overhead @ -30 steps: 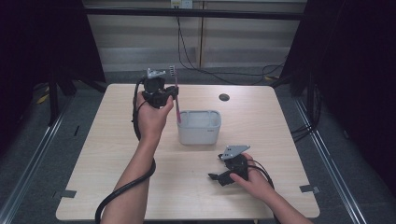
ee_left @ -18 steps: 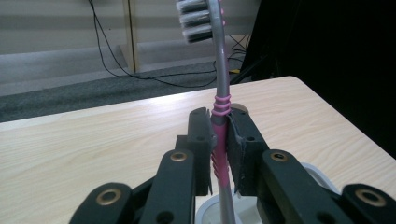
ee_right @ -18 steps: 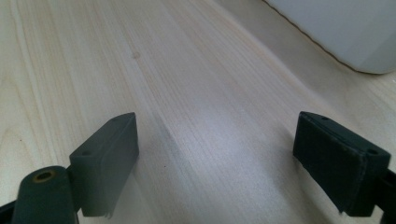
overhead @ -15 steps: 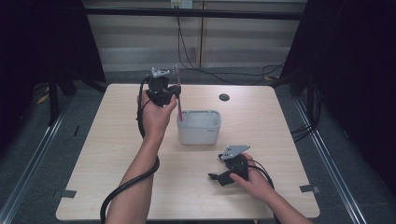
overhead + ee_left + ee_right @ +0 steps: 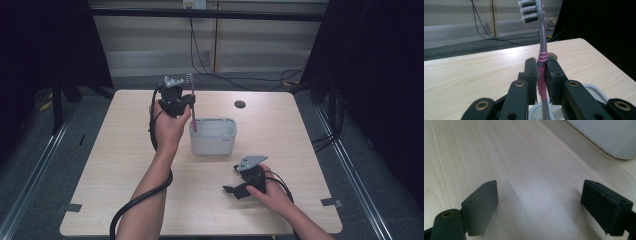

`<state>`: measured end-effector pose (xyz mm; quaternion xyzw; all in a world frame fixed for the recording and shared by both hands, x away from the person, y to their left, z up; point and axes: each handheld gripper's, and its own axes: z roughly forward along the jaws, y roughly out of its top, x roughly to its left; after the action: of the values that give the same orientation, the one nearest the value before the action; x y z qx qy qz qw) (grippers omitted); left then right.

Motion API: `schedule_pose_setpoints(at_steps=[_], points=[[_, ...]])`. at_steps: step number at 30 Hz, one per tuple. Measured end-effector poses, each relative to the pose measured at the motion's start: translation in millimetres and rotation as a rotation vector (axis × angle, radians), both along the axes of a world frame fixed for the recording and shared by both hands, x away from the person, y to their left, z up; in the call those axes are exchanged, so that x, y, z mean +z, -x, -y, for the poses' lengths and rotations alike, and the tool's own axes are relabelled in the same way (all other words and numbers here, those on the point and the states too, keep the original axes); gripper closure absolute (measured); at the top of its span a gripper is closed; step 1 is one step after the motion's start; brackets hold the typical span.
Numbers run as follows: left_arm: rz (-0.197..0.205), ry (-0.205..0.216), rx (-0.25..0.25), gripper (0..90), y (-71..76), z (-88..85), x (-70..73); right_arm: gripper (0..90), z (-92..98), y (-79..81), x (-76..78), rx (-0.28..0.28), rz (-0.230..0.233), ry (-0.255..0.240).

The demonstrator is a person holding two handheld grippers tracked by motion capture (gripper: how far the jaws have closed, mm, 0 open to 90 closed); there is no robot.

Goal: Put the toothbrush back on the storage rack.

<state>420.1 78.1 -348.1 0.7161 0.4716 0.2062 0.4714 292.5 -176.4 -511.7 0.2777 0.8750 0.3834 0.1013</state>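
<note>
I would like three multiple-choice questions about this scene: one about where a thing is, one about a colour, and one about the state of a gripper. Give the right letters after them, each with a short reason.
1. Where does the white container stand?
A. near the middle of the table
B. on the floor
C. at the table's near left corner

2. What colour are the grip rings on the toothbrush?
A. green
B. pink
C. yellow

3. How do the jaws of the right gripper stand?
A. shut on the toothbrush
B. shut on the container
C. open, with nothing between them

Answers:
1 A: the high view shows it near the centre of the wooden table.
2 B: the left gripper view shows pink rings on a grey handle, clamped by the left gripper.
3 C: the right gripper view shows the jaws wide apart over bare wood.
</note>
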Motion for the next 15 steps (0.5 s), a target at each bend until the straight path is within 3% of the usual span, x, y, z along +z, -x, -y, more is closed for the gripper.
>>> schedule_pose_setpoints(at_steps=[5, 15], points=[[-0.001, -0.029, 0.0, 80.3, 1.8, 3.3, -6.8, 13.6, 0.0, 0.0, 0.0, 0.0, 0.001, 0.0], [-0.014, -0.017, 0.002, 80.3, 7.5, 3.2, -18.7, 13.6, 0.0, -0.1, -0.1, 0.001, 0.002, 0.0]])
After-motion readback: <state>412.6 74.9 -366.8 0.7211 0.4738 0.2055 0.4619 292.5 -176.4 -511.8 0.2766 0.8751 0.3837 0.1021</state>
